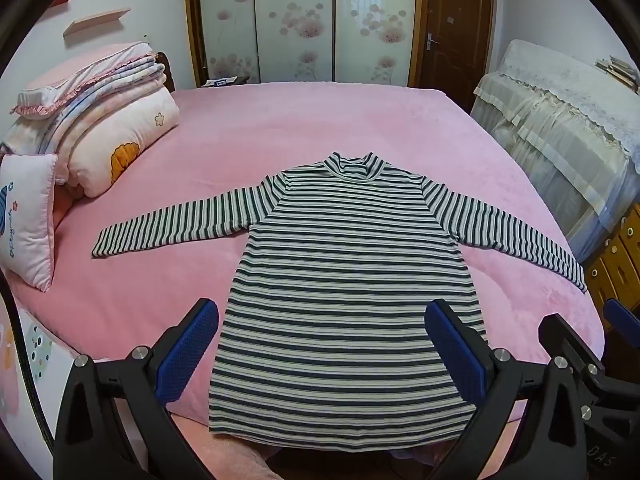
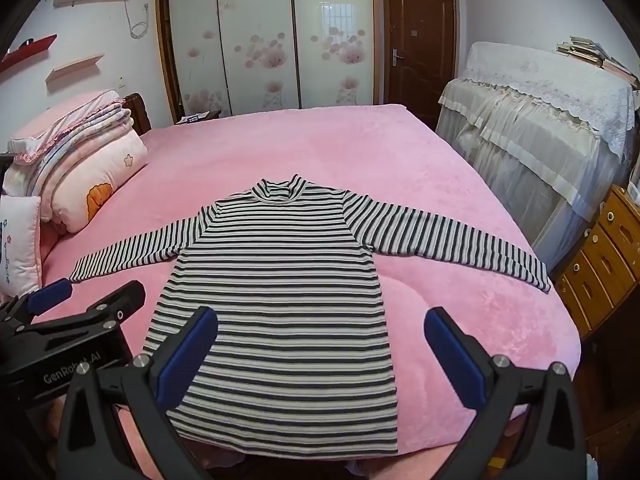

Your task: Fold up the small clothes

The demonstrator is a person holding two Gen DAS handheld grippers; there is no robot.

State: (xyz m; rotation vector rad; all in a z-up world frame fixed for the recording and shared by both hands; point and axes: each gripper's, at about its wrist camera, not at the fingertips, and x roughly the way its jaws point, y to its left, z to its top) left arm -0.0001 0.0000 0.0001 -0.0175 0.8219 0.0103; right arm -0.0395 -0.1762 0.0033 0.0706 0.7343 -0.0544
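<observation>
Two grippers hang above the near edge of a bed, both with their blue-padded fingers spread wide and nothing between them. The left gripper (image 1: 322, 320) frames the lower body of a striped turtleneck top (image 1: 344, 280), and the right gripper (image 2: 322, 328) hovers just beside it, over the hem and the bare sheet to the garment's right; neither touches the cloth. In the right wrist view the left gripper's black body shows low at the left edge, near the end of one sleeve. The striped turtleneck top (image 2: 280, 280) lies flat on the pink bedspread (image 1: 280, 128), collar away from the grippers, both long sleeves stretched out sideways, hem at the near edge of the bed. One sleeve's cuff reaches the bed's edge by a wooden drawer chest (image 2: 600, 248). A stack of folded quilts (image 1: 100, 120) and a small pink pillow (image 1: 28, 216) sit at the far left of the bed, apart from the other sleeve. Beyond the bed stand floral sliding wardrobe doors (image 1: 296, 20), a brown door (image 1: 456, 24) and furniture under a lace cover (image 2: 540, 120).
</observation>
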